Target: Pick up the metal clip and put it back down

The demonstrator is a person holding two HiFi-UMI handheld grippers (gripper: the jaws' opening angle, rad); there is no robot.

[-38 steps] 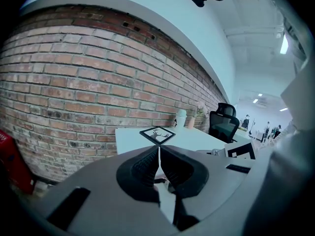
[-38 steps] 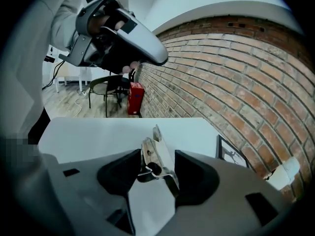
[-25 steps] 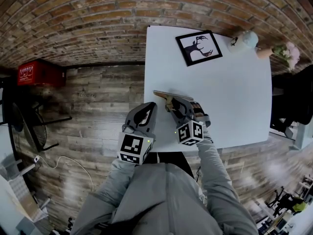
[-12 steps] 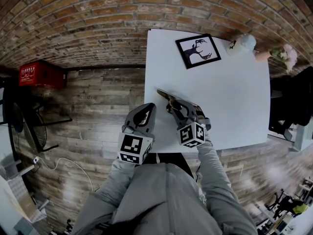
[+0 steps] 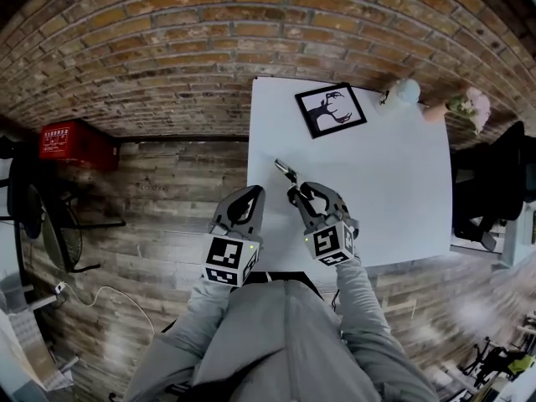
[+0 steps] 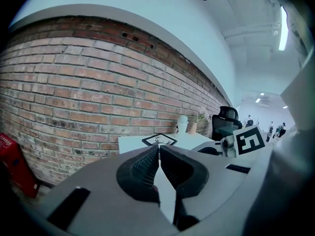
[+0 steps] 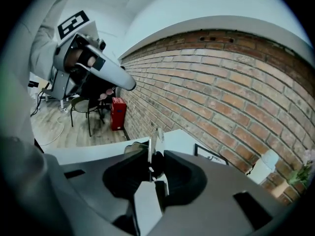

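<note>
Metal clip [image 7: 150, 149] sits pinched between the pads of the right tongs [image 5: 295, 193], whose jaws have just been closing on it. Its free end pokes out over the white desk [image 5: 377, 182], near the left edge. Just beside them hover the left tongs [image 5: 254, 193], jaws together, nothing between.

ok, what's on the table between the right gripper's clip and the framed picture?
Nothing. Head view shows only bare white table between the framed picture and the metal clip, which the right gripper has just closed its jaws on.
</note>
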